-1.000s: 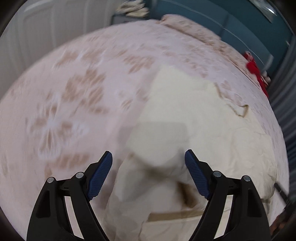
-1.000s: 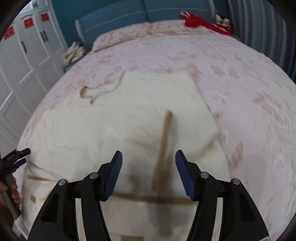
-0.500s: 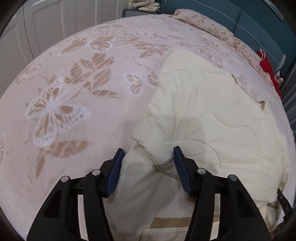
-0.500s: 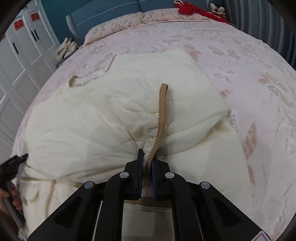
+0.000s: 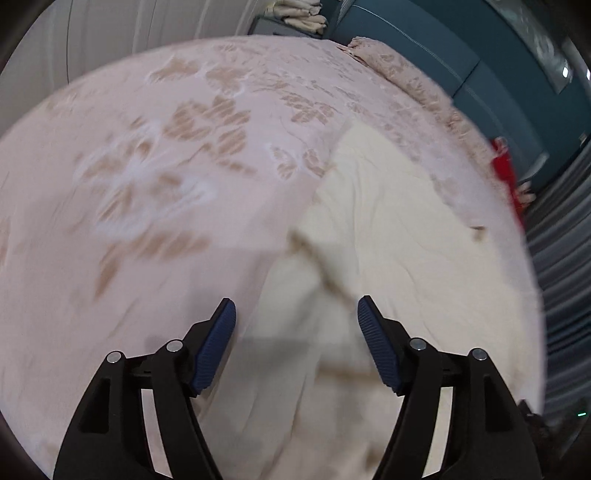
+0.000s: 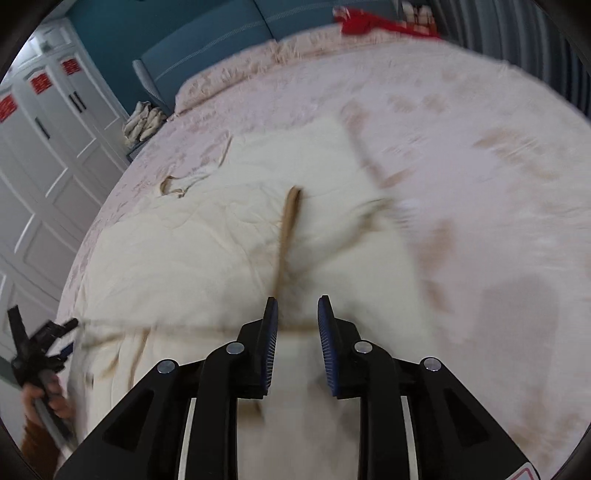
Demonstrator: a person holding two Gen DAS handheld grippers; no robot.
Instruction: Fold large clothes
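A large cream quilted garment (image 6: 207, 258) lay spread on the pink bedspread with brown leaf and butterfly print (image 5: 155, 192), toward the foot of the bed. The left gripper (image 5: 296, 317) stood wide apart above the garment's left edge and held nothing. The right gripper (image 6: 297, 314) had only a narrow gap between its blue pads (image 6: 327, 339), and nothing was between them. A tan fabric strap (image 6: 288, 229) ran away from the tips across the cream cloth. A red cloth (image 6: 373, 24) lay by the teal headboard (image 6: 207, 48).
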